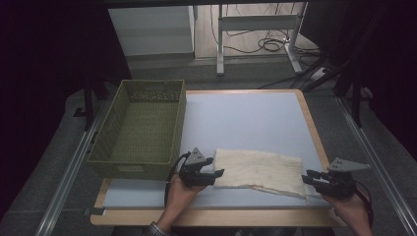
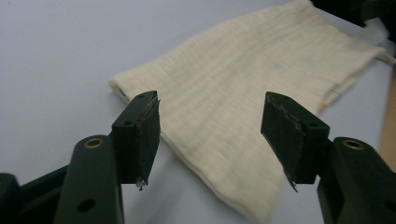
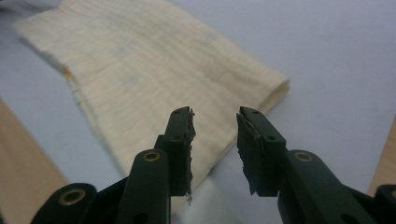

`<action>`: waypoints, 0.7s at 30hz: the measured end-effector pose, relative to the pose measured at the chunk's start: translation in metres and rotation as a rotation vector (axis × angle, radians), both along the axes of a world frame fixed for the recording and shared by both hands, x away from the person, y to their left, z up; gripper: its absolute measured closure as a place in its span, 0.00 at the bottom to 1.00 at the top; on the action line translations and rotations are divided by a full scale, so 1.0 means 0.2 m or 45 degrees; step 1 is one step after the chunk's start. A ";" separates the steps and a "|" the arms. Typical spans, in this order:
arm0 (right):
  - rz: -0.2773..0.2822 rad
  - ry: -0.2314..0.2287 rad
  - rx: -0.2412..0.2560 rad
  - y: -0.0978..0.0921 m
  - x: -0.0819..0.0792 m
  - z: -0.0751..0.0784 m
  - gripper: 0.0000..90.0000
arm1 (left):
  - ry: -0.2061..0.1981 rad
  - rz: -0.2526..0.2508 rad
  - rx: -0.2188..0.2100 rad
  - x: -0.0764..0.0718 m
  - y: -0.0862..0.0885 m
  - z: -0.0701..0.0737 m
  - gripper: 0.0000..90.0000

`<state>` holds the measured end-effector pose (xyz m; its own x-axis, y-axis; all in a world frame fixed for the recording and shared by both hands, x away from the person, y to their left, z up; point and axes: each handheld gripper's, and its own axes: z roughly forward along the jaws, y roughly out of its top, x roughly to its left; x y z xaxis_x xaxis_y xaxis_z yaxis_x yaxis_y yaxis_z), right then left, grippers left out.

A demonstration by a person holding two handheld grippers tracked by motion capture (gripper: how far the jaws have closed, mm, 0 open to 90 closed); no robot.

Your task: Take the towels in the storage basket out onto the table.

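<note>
cloth [image 1: 258, 171] | between left hand-held gripper [image 1: 219, 173], right hand-held gripper [image 1: 306, 179] | both gaping, empty

The cloth [image 1: 259, 170] at lower centre is cream, with a fine ribbed weave and a thin orange mark at one edge. The basket [image 1: 139, 129] at left is olive green, woven in a tight mesh pattern. The bench [image 1: 246, 118] has a pale blue-grey top with a light wood border. Both grippers, left [image 1: 219, 173] and right [image 1: 305, 179], are black with grey plates; their fingers [image 2: 140, 135] are matt black.
</note>
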<state>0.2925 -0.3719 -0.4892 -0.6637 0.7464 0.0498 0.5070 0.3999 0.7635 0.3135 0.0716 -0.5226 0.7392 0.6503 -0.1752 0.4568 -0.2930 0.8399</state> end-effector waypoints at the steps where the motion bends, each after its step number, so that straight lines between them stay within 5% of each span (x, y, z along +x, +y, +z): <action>1: -0.007 -0.004 -0.005 0.00 0.02 0.00 0.72 | 0.011 0.012 0.008 0.02 -0.01 0.00 0.45; 9: -0.079 -0.013 -0.014 0.03 0.22 0.03 0.72 | 0.037 0.093 0.058 0.20 -0.06 0.02 0.56; 13: -0.106 0.000 -0.028 0.04 0.31 0.01 0.72 | 0.044 0.131 0.127 0.27 -0.08 0.02 0.62; 21: -0.107 0.065 -0.055 0.05 0.37 -0.08 0.71 | 0.095 0.149 0.254 0.35 -0.11 -0.07 0.57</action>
<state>0.3667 -0.3615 -0.5052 -0.5960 0.8015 0.0490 0.5782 0.3861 0.7187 0.3843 0.0502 -0.5364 0.6469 0.7578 -0.0857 0.5558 -0.3916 0.7333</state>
